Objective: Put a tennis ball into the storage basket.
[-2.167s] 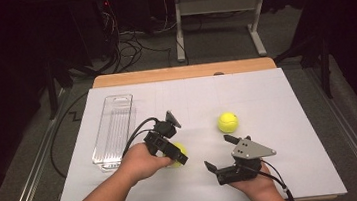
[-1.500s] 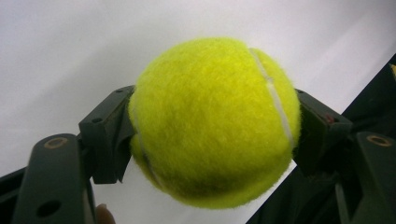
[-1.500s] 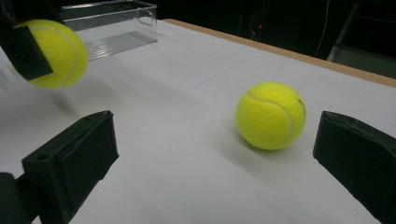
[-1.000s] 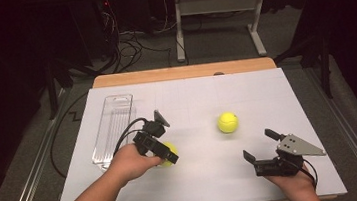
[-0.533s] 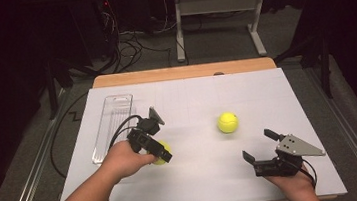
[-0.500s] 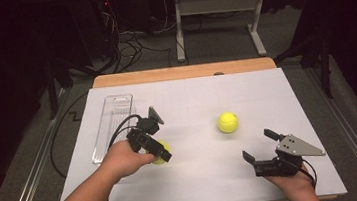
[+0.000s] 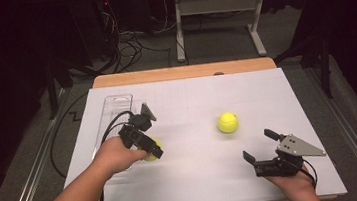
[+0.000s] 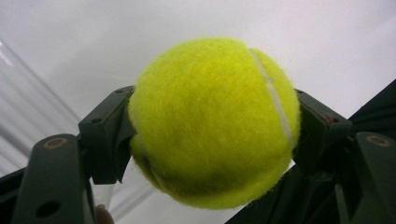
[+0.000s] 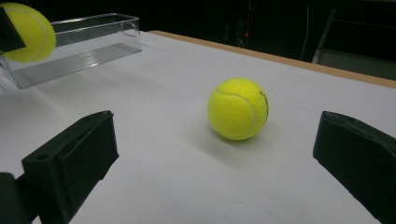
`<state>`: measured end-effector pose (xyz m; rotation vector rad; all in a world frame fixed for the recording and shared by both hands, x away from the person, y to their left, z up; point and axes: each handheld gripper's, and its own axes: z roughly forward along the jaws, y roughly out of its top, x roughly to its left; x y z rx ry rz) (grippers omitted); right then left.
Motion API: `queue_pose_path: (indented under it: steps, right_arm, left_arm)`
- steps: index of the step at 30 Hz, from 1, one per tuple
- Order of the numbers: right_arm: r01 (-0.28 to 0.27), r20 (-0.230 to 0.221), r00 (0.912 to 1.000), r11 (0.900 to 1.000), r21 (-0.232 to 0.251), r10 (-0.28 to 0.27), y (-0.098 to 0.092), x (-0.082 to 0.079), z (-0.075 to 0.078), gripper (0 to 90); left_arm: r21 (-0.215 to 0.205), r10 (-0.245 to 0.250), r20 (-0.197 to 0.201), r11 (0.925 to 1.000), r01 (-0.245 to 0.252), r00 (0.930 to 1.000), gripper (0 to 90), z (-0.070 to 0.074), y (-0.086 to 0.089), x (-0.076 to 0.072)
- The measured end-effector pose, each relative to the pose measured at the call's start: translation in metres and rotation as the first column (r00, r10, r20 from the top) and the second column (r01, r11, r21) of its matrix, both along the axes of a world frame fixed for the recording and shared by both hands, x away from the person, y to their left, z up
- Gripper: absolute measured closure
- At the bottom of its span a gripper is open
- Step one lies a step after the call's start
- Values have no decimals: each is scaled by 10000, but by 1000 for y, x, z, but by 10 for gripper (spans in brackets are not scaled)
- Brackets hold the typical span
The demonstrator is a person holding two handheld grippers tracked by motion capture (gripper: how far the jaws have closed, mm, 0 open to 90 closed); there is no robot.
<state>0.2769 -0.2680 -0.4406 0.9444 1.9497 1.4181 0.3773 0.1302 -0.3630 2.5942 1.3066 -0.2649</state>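
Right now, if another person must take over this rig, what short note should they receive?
Left gripper: shut on one tennis ball, held beside the clear tray.
Right gripper: open, holding nothing, near the table's front edge.
Second tennis ball: loose on the white table, ahead of the right gripper.
Done: first ball gripped.
Left: probably put it in the tray, which looks empty, then fetch the second ball.

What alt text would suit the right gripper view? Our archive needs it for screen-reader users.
A yellow tennis ball rests on a white table between two open black jaws, untouched. At upper left, a second tennis ball is carried in front of a clear plastic tray.
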Motion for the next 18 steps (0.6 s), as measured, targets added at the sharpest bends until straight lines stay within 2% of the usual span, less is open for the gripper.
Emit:
queue_pose_path:
  steps: [18]
  right_arm:
    - [-17, 32, 10000, 10000, 19, 17, 1, 0, 1, 2]
  left_arm:
    - [392, 549, 93, 9977, -552, 9984, 262, 14, 30, 5]
